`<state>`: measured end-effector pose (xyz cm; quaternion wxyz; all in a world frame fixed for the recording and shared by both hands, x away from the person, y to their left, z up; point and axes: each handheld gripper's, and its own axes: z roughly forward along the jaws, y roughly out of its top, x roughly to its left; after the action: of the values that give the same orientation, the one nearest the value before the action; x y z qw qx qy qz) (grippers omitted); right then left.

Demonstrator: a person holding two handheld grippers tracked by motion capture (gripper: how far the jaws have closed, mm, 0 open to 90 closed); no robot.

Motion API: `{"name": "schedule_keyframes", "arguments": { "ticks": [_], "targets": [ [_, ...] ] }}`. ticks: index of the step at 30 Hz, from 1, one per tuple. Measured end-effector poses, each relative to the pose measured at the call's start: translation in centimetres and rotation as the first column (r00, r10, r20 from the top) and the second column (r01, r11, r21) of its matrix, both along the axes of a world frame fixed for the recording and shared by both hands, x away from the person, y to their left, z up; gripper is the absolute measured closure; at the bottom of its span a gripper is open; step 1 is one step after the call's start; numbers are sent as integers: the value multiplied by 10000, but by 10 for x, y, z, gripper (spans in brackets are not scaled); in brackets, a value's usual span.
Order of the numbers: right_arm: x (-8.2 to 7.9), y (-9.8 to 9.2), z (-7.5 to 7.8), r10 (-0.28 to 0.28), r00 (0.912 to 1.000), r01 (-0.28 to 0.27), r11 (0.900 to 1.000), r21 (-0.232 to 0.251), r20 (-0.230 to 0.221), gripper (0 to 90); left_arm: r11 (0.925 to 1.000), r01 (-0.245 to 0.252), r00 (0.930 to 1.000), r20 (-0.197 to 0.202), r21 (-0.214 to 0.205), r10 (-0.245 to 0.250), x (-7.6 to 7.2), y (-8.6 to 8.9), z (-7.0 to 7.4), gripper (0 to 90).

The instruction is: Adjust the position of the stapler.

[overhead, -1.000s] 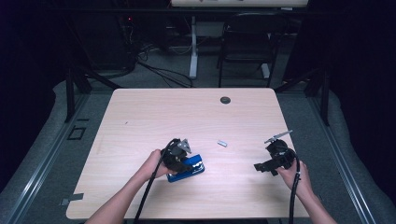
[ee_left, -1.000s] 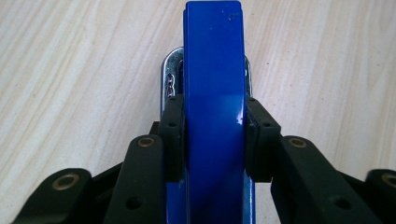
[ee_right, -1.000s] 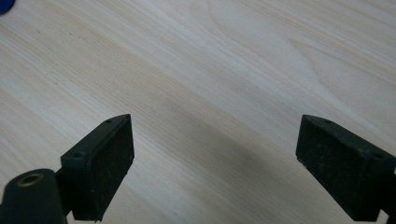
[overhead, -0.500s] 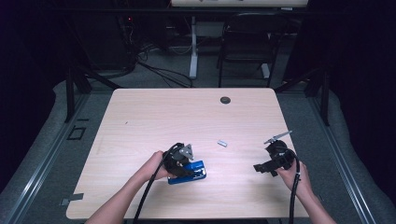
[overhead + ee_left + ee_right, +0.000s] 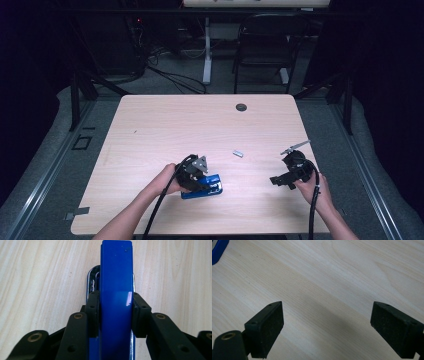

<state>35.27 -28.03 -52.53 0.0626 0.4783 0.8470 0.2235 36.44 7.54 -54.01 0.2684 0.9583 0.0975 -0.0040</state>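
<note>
A blue stapler (image 5: pixel 209 188) with a chrome base lies flat on the wooden table (image 5: pixel 175 125), near the front at the left of centre. My left gripper (image 5: pixel 199 181) is shut on it. In the left gripper view both black pads (image 5: pixel 93 312) press the sides of the stapler's blue top (image 5: pixel 116 277), which runs straight away from the camera. My right gripper (image 5: pixel 279 181) is held low over the table at the front right, and its jaws point left. In the right gripper view this gripper (image 5: pixel 327 326) stands wide open over bare wood, with a blue corner of the stapler (image 5: pixel 217 250) at the top left.
A small silver piece (image 5: pixel 238 153) lies between the two grippers, a little farther back. A black round grommet (image 5: pixel 241 107) sits near the table's far edge. Behind the table stand a dark chair (image 5: pixel 265 45) and a white post, with cables on the floor.
The left gripper and the stapler have shifted slightly toward the front right. The right gripper has stayed where it was.
</note>
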Motion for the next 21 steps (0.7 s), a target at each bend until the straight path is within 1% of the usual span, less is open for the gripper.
{"name": "schedule_keyframes", "arguments": {
  "ticks": [2,3,4,5,6,7,9,10,14,15,16,17,18,20,21],
  "targets": [
    [0,0,0,21,10000,-21,10000,-5,-15,109,9996,-183,9998,-131,-219,180,1,0,1,615],
    [0,0,0,21,10000,-21,10000,-9,-8,109,9993,-303,9994,-145,-224,300,2,0,3,574],
    [-1,1,0,-90,9999,89,9999,68,85,110,9986,-394,9991,-137,-353,389,2,1,5,552],
    [0,1,1,-7,10000,7,10000,-14,27,111,9978,-485,9987,-153,-455,478,3,2,6,542],
    [0,0,2,78,10000,-78,9999,-131,7,111,9967,-628,9979,-188,-514,619,4,3,7,508],
    [0,0,2,86,10000,-85,9999,-104,43,111,9960,-743,9971,-192,-492,735,4,4,8,468],
    [0,2,1,27,10000,-29,9997,224,95,113,9947,-860,9961,-265,-570,846,5,6,9,421],
    [0,2,1,66,9999,-66,10000,46,78,114,9941,-935,9953,-323,-556,918,6,6,9,390],
    [0,3,2,127,9999,-127,9999,-18,-7,115,9920,-1092,9937,-331,-626,1073,6,5,9,297],
    [0,4,2,105,9999,-105,9999,115,27,115,9918,-1122,9935,-258,-610,1108,5,5,10,279],
    [0,4,3,144,9999,-144,9999,52,24,116,9909,-1159,9931,-257,-680,1144,5,5,11,256],
    [0,5,3,185,9998,-185,9998,12,56,116,9908,-1188,9928,-211,-643,1177,5,5,12,243],
    [0,5,3,112,9999,-113,9999,82,103,117,9897,-1251,9920,-231,-692,1237,5,4,12,229],
    [0,6,3,143,9999,-144,9999,79,77,117,9887,-1308,9913,-270,-734,1291,5,4,13,207],
    [0,7,3,46,9999,-49,9998,194,129,118,9883,-1327,9910,-302,-757,1307,5,3,12,203]
  ]
}}
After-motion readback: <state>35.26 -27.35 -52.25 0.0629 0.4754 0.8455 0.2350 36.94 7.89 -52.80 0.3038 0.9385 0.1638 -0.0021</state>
